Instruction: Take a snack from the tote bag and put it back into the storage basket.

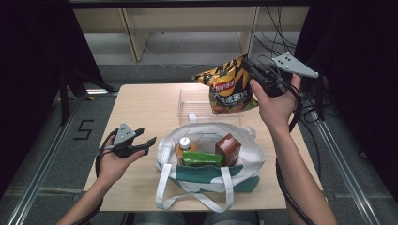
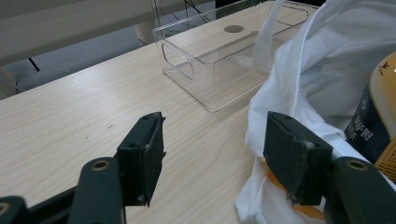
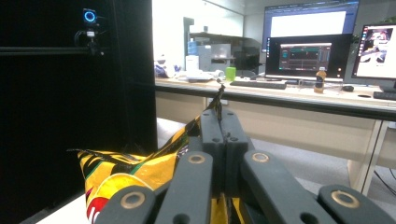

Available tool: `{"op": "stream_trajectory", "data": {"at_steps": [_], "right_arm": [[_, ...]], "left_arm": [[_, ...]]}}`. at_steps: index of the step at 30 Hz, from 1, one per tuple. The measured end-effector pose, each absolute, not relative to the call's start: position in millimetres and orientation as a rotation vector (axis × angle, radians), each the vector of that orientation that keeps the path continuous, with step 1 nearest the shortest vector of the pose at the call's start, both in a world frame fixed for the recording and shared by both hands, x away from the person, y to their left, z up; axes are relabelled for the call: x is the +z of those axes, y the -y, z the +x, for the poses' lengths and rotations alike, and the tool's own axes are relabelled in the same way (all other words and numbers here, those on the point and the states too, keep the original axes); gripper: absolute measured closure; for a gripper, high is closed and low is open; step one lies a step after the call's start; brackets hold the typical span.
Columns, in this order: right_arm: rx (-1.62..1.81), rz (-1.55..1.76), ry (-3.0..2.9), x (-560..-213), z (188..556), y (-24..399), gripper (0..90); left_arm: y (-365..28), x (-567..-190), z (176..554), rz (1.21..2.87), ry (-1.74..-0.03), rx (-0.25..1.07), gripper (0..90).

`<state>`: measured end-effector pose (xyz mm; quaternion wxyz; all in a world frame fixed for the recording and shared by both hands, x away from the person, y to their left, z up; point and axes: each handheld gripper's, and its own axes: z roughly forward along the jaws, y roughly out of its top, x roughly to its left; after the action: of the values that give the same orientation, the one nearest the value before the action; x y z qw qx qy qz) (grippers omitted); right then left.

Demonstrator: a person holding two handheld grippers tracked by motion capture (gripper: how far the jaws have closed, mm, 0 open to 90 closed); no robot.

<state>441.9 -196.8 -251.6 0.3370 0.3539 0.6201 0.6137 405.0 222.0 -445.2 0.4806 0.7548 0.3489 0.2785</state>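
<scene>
Table: your tote bag sits near the front edge, mouth spread wide so things go in or out freely. A bottle, a brown carton and a green packet stand inside. Behind it, toward the far edge, the clear bin waits empty, likely the drop spot.

Your right gripper holds the chip bag above the bin's right end, jaws clamped on its top seam so it hangs clear.

Your left gripper rests just left of the tote, jaws apart, nothing between them, probably ready to steady the cloth.
</scene>
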Motion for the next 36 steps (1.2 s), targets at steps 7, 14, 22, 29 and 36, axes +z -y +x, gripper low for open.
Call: {"op": "stream_trajectory", "data": {"at_steps": [7,14,22,29,36], "right_arm": [[1.594,0.923,-1.615,-251,448,196,90.0],[1.587,0.946,-1.623,-252,455,194,90.0],[1.586,0.978,-1.628,-255,464,192,90.0],[1.577,0.982,-1.639,-256,471,191,90.0],[1.566,0.996,-1.644,-256,479,191,90.0]], "left_arm": [[-222,-445,405,1.841,-0.849,0.679,37.7],[-223,-446,406,1.836,-0.843,0.678,37.7],[-223,-446,406,1.835,-0.844,0.677,37.7],[-223,-446,406,1.834,-0.849,0.677,37.6],[-223,-446,405,1.841,-0.854,0.681,37.6]]}}
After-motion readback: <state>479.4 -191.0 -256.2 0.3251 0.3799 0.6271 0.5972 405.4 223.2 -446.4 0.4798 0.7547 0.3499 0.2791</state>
